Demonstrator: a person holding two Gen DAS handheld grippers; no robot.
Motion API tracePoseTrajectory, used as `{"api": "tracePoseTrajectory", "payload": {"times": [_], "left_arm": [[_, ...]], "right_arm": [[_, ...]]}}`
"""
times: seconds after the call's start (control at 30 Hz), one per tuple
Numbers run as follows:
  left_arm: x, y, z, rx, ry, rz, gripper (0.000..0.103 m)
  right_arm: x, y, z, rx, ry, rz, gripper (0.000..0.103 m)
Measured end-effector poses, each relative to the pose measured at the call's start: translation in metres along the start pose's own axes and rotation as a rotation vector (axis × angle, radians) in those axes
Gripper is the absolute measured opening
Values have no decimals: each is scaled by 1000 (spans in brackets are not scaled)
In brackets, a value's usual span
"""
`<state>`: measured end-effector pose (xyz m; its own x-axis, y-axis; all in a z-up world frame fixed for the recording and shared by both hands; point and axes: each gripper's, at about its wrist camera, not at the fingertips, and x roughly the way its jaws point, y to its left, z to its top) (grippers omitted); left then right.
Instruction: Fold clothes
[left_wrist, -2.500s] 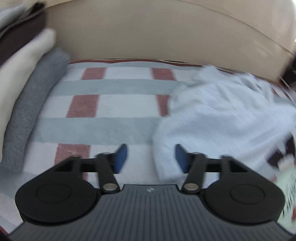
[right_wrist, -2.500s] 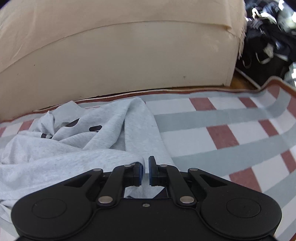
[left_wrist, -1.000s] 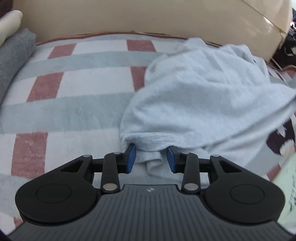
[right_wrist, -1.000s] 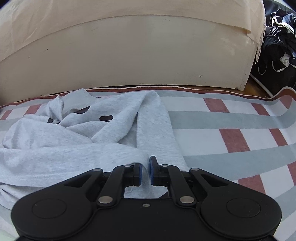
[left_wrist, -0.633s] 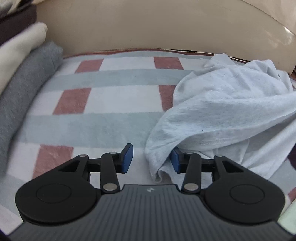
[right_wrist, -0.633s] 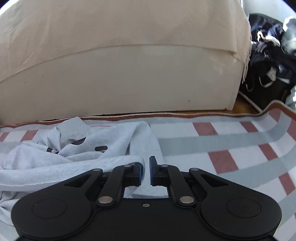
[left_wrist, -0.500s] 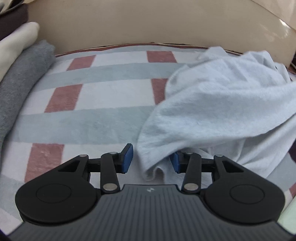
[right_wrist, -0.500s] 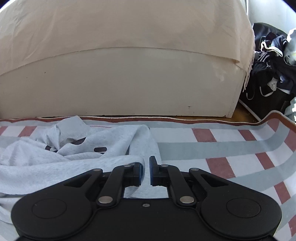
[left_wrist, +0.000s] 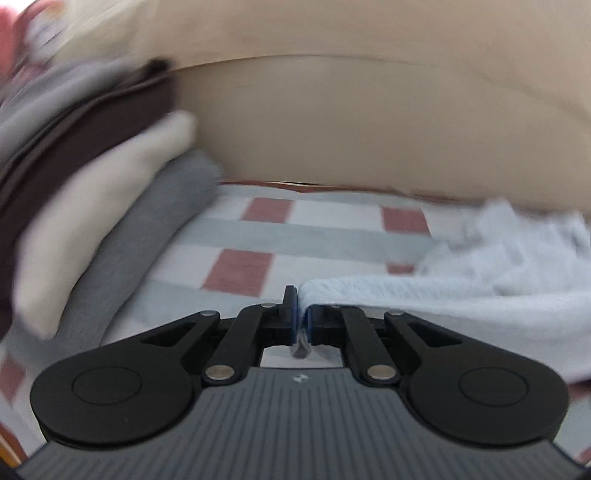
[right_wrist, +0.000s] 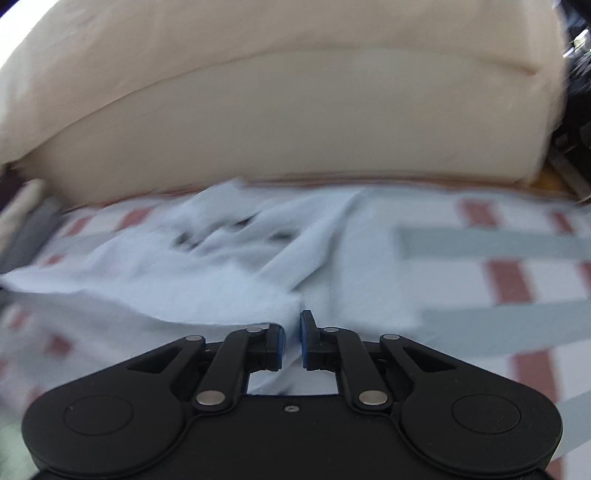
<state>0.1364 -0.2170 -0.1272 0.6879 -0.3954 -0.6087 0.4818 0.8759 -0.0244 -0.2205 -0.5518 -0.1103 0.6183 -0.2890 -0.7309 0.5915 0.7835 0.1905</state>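
Checked rug (left_wrist: 314, 236) against a cream bed base (left_wrist: 369, 122); both grippers, left (left_wrist: 302, 317) and right (right_wrist: 291, 339), clamped on the pale-blue garment (right_wrist: 207, 284).

Fleecy matt cloth garment (left_wrist: 480, 295) (soft-napped) on woven rug (left_wrist: 258, 236).

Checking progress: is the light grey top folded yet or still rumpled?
Still rumpled. The top lies bunched in creases on the rug, one edge pinched in each hand-held gripper.
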Motion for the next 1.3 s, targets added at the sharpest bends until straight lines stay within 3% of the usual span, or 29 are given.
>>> {"api": "tracePoseTrajectory", "payload": {"times": [0.07, 0.2, 0.37, 0.43, 0.5, 0.6, 0.63, 0.7, 0.77, 0.87, 0.9, 0.93, 1.07, 1.13, 1.2, 1.3], "left_arm": [[2, 13, 0, -54, 23, 1, 5], [15, 18, -5, -84, 70, -6, 5], [22, 10, -18, -48, 140, 14, 4], [16, 12, -15, -34, 118, 32, 5], [-2, 21, -3, -56, 49, 24, 5], [-29, 55, 31, -219, -91, 33, 5], [-31, 68, 44, -266, -88, 28, 6], [-26, 90, 67, -334, -1, 7, 6], [-31, 98, 73, -343, 64, -32, 8], [-59, 78, 53, -219, 104, 19, 28], [-69, 68, 44, -168, 115, 47, 43], [-79, 61, 34, -138, 126, 48, 47], [-115, 43, -10, -179, 166, -146, 47], [-137, 27, -23, -147, 124, -257, 47], [-154, 2, -29, -14, 67, -313, 49], [-174, -38, -34, 219, -26, -410, 68]], "right_arm": [[2, 6, -10, 0, 41, 56, 11], [24, 18, -26, -15, 98, 80, 12], [56, 33, -31, -16, 214, 126, 7], [48, 39, -26, 32, 229, 234, 5], [37, 49, -22, 84, 248, 364, 4], [19, 79, -21, 145, 337, 597, 4], [14, 90, -21, 161, 375, 675, 4], [4, 119, -20, 148, 431, 817, 4], [1, 143, -18, 98, 428, 874, 4], [13, 165, -19, 118, 406, 914, 4], [19, 168, -20, 142, 401, 919, 4], [25, 172, -21, 167, 395, 924, 4], [33, 179, -24, 218, 371, 914, 4], [33, 177, -21, 250, 356, 914, 4], [27, 174, -14, 245, 341, 898, 4], [19, 164, -5, 227, 315, 883, 4]]}}
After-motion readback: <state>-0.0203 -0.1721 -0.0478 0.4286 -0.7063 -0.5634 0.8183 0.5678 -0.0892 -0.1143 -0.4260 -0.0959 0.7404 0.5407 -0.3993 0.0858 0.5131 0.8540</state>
